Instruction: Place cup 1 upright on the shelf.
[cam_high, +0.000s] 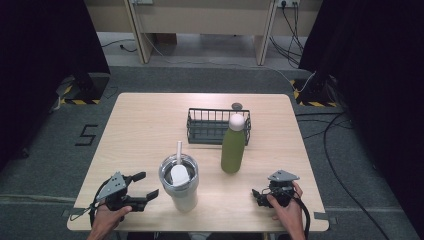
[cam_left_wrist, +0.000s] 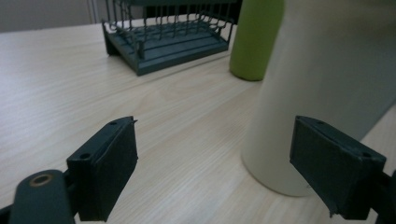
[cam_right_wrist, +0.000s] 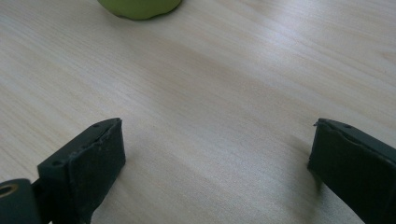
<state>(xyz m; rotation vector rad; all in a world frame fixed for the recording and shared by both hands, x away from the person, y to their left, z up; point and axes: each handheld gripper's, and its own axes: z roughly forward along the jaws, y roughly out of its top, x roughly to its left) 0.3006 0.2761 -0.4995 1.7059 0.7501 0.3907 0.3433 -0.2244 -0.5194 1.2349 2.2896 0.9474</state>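
Nothing is grasped yet: the left gripper (cam_high: 145, 188), jaws spread and empty, sits at nine o'clock of the straw tumbler (cam_high: 179, 183), while the right gripper (cam_high: 260, 196), likewise spread, waits at five o'clock of the green bottle (cam_high: 233, 149).

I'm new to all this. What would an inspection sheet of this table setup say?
Surface: wooden table, bare and dry.
Job's things: white tumbler with lid and straw, upright near the front edge; green bottle upright, just in front of the wire basket.
Clutter: small dark disc behind the basket.
Grippers: left tool open beside the tumbler, not touching; right tool open over bare wood.
Cables: several on the floor at right.
Surroundings: dark curtains, grey carpet.
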